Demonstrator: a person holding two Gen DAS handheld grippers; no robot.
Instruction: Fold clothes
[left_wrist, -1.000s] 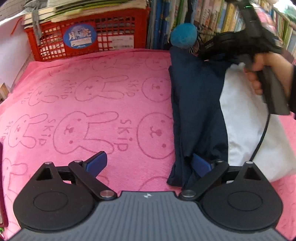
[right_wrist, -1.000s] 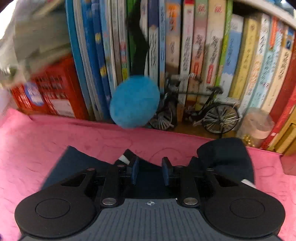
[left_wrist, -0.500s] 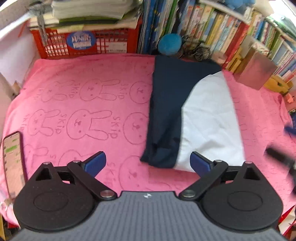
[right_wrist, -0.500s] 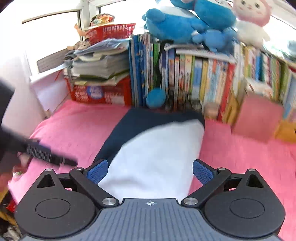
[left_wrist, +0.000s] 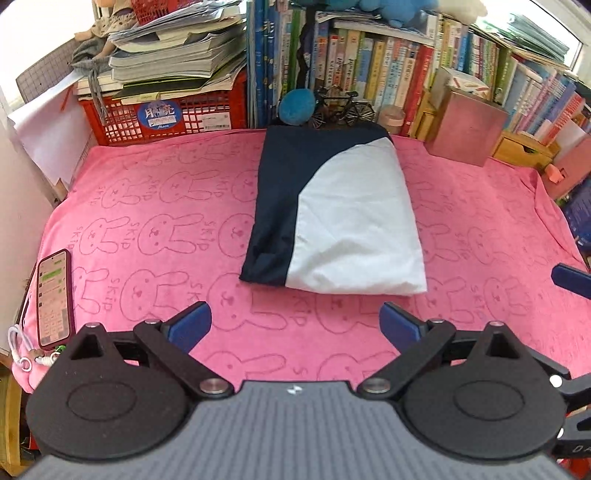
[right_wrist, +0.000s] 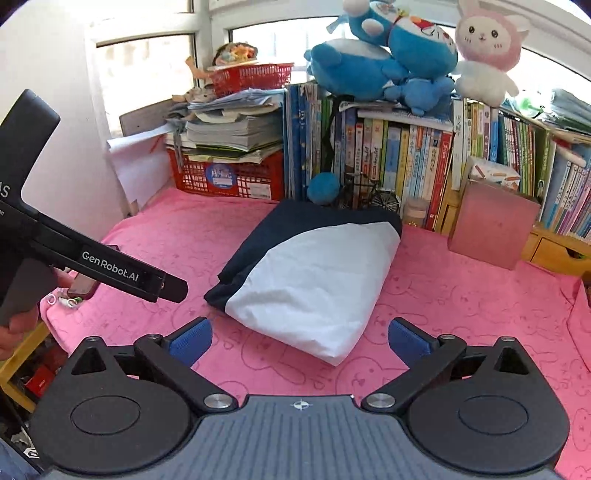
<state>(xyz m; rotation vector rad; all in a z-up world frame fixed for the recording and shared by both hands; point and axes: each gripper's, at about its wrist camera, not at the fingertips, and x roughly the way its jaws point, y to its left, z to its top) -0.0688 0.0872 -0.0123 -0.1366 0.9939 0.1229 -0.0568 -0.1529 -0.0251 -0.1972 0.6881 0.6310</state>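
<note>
Behind garment (left_wrist: 334, 218), blue ball (left_wrist: 296, 106), toy bicycle (left_wrist: 341, 107)

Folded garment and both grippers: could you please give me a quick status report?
Left gripper open, right gripper open, both empty. Navy-and-white garment lies folded on pink towel, untouched. Phone at towel's left edge, apart from garment.

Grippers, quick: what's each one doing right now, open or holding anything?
Left gripper: open, holding nothing, short of the folded garment.
Right gripper: open, holding nothing.
</note>
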